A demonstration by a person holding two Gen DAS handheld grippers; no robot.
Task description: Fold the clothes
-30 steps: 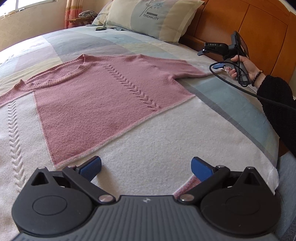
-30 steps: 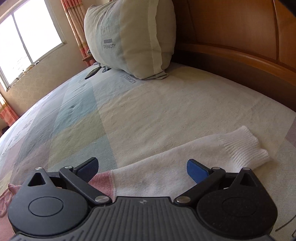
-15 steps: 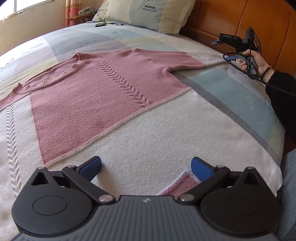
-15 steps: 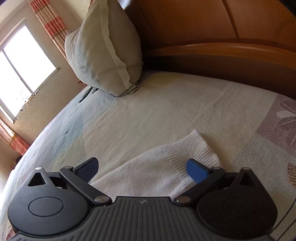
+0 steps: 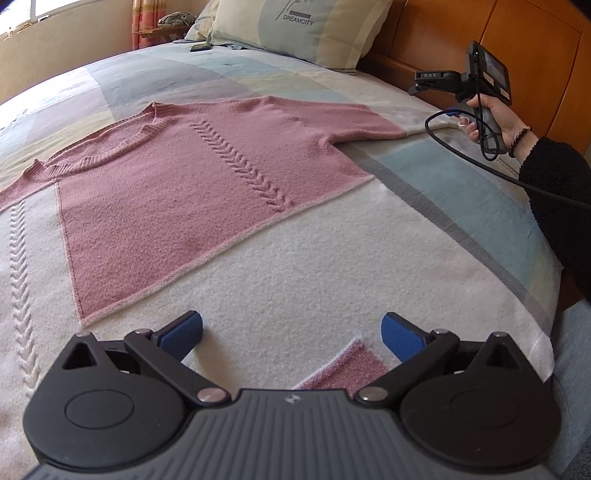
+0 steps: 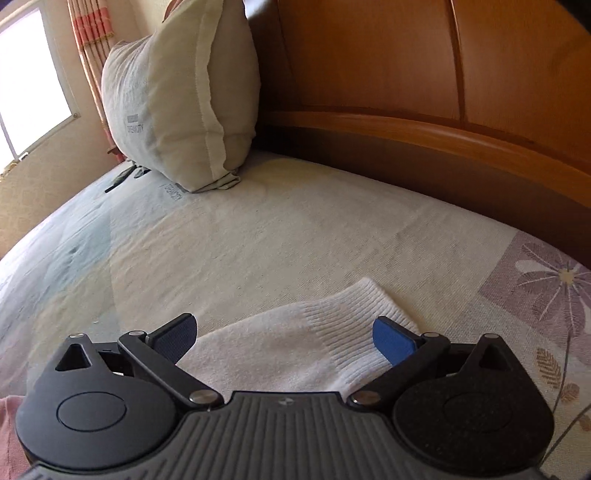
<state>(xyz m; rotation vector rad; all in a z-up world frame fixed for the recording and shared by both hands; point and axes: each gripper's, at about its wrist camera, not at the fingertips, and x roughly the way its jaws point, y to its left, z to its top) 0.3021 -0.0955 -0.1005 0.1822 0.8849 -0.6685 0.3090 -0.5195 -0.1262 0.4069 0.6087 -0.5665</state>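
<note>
A pink and white knitted sweater (image 5: 177, 206) lies flat on the bed, front up, neck at the far left. My left gripper (image 5: 291, 334) hovers open over its white lower part near the hem, with a small pink patch (image 5: 351, 373) just below the right finger. The sweater's white sleeve cuff (image 6: 343, 332) lies between the fingers of my right gripper (image 6: 282, 338), which is open and low over it. In the left wrist view, a person's hand holds the right gripper (image 5: 476, 85) at the far right, beside the sleeve end.
A large pillow (image 5: 295, 26) (image 6: 177, 99) leans on the wooden headboard (image 6: 424, 122). A dark remote-like object (image 5: 199, 47) lies near the pillow. The bed edge (image 5: 550, 332) drops off at the right. A window (image 6: 29, 77) and curtains stand at the far side.
The right gripper has moved along the sleeve towards its end, so the ribbed cuff now sits between its fingers. The left gripper has shifted slightly, and more of the pink patch shows.
</note>
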